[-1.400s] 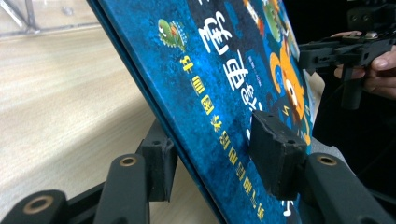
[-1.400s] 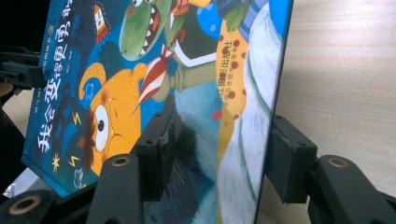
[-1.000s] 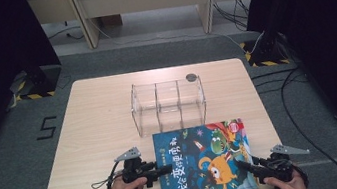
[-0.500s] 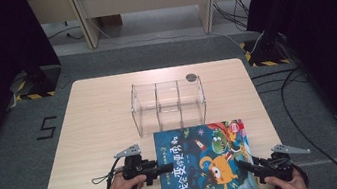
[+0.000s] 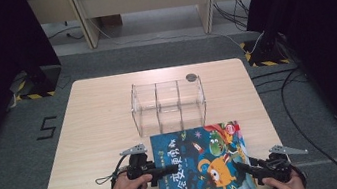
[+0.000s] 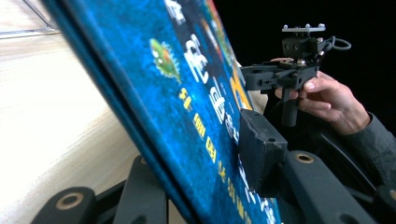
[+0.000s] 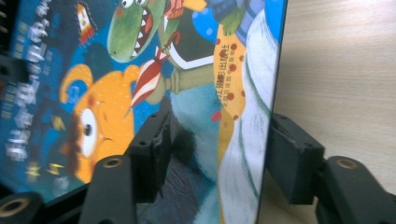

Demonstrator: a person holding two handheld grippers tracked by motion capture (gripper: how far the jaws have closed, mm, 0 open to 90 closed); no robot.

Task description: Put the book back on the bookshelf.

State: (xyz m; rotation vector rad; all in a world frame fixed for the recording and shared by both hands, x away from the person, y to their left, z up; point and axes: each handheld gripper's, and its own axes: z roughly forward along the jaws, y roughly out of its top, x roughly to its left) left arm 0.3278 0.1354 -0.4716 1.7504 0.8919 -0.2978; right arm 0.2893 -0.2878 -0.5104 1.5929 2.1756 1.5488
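Observation:
A picture book [image 5: 202,163] with a blue cover and an orange monster is at the table's front edge, cover facing up toward me. My left gripper [image 5: 165,168] grips its left edge. In the left gripper view one jaw presses on the cover [image 6: 196,93] and the other sits behind the spine. My right gripper [image 5: 240,167] holds the book's right edge. In the right gripper view the jaws stand on either side of the cover [image 7: 154,70]. The left gripper view also shows the right gripper [image 6: 245,77] in a hand, past the book.
A clear plastic box [image 5: 168,104] with three compartments stands on the wooden table [image 5: 99,115] just behind the book. A small dark round thing [image 5: 190,77] sits by the box's far right corner. Left of the box the tabletop is bare.
My left gripper has shifted a little to the right, onto the book's left edge. The book and the right gripper have hardly moved.

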